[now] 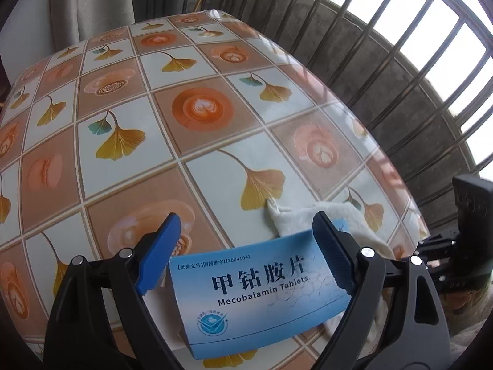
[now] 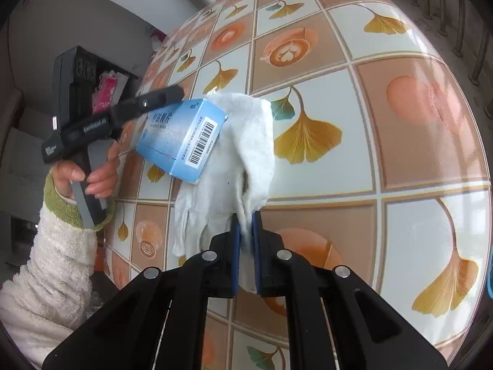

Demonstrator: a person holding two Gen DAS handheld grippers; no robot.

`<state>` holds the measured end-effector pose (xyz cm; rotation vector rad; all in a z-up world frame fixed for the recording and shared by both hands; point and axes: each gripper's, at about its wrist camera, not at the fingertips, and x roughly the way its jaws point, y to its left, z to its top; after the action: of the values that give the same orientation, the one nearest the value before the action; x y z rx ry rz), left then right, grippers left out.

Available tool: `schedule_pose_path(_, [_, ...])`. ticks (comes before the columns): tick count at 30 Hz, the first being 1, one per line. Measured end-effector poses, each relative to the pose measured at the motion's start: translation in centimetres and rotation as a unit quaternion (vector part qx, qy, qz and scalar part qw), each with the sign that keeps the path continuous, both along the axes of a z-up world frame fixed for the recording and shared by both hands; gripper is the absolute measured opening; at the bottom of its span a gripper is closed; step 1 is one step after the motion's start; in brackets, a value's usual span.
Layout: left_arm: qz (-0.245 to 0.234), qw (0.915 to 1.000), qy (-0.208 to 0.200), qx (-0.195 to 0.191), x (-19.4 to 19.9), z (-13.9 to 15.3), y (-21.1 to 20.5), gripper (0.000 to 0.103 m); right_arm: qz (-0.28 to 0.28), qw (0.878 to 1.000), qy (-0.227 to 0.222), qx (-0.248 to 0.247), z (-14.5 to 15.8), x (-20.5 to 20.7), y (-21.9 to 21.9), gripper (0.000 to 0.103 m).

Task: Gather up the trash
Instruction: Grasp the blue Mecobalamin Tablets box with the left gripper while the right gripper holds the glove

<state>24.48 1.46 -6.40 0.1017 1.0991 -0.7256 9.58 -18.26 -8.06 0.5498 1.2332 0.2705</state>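
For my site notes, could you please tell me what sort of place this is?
Probably a home, by a barred window: a table under a glossy ginkgo-and-coffee patterned tablecloth, grey curtains and a metal-barred window.

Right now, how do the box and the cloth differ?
The box is rigid, blue and printed; the cloth is limp, white and plain. The box sits between the left gripper's wide jaws; the cloth is pinched in the right gripper, which is shut on it. Both touch, over the same table.
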Motion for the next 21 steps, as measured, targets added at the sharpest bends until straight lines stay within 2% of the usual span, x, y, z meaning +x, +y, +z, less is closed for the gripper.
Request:
schedule_pose_path(4, [-0.012, 0.9995, 0.027, 0.012, -3.0, 0.1, 1.0, 0.083, -0.009, 1.000, -0.002, -0.004, 0.0, 0.1, -0.7, 0.008])
schedule_pose_path(11, [-0.064, 0.9959, 0.064, -0.006, -11.9, 0.2, 2.2, 0.083, -0.024, 1.000, 0.005, -0.004, 0.2, -1.7, -2.6, 0.008])
schedule_pose_path(13, [-0.066, 0.9964, 0.053, -0.004, -13.8, 0.5, 2.1, 0.083, -0.022, 1.000, 0.011, -0.004, 0.2, -2.4, -3.1, 0.008])
schedule_pose_path(16, [-0.039, 0.9991, 0.016, 0.003, -14.9, 1.2, 2.0, 0.083, -0.025, 1.000, 0.010, -0.013, 0.6, -2.9, -3.6, 0.010])
schedule_pose_path(18, [-0.015, 0.9998, -0.012, 0.009, -14.7, 1.5, 1.9, 0.083, -0.034, 0.999, 0.007, -0.016, 0.9, -2.8, -3.8, 0.017])
schedule_pose_path(20, [-0.001, 0.9995, -0.029, 0.011, -14.1, 1.7, 1.6, 0.083, -0.051, 0.999, -0.002, -0.015, 1.2, -2.7, -4.2, 0.038])
schedule_pose_path(21, [0.002, 0.9994, -0.033, 0.013, -13.8, 1.7, 1.2, 0.083, -0.056, 0.998, -0.006, -0.019, 1.4, -2.8, -4.2, 0.042])
